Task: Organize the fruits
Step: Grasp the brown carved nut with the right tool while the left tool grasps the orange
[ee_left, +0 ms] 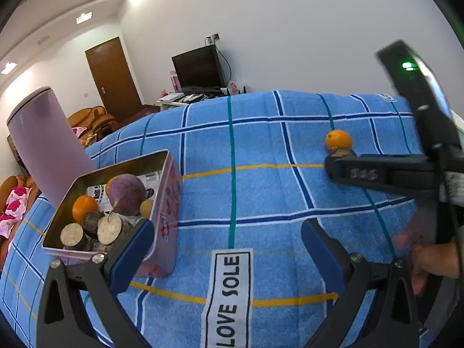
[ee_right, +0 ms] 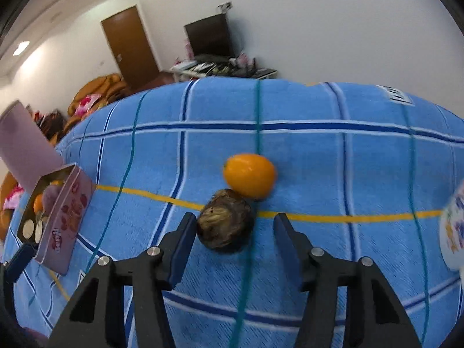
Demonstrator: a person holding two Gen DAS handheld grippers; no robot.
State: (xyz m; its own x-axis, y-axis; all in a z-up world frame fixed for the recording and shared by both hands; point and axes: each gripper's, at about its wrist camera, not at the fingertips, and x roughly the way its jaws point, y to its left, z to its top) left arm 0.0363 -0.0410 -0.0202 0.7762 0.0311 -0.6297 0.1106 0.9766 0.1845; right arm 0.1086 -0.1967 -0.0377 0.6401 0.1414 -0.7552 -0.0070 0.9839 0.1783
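Fruits: a brown fruit [ee_right: 225, 221] lies between the right gripper's [ee_right: 235, 226] half-parted jaws, left pad just beside it, an orange [ee_right: 249, 174] touching behind. Left gripper [ee_left: 227, 242] jaws gape wide, empty, beside the pink tin [ee_left: 166, 200] near the blue towel's [ee_left: 261, 188] left edge.

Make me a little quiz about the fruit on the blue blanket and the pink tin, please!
1. True or false: the pink tin has its lid shut.
2. Which lies nearest the right gripper? A) the orange B) the brown fruit C) the tin
3. Fill in: the left gripper holds ____.

Key
1. False. The lid stands open, and an orange, a purple fruit and cut pieces lie inside.
2. B. The brown fruit sits on the blanket between the fingers, against one of them, touching the orange behind it.
3. Nothing. Its fingers stand wide apart over the blanket beside the tin.
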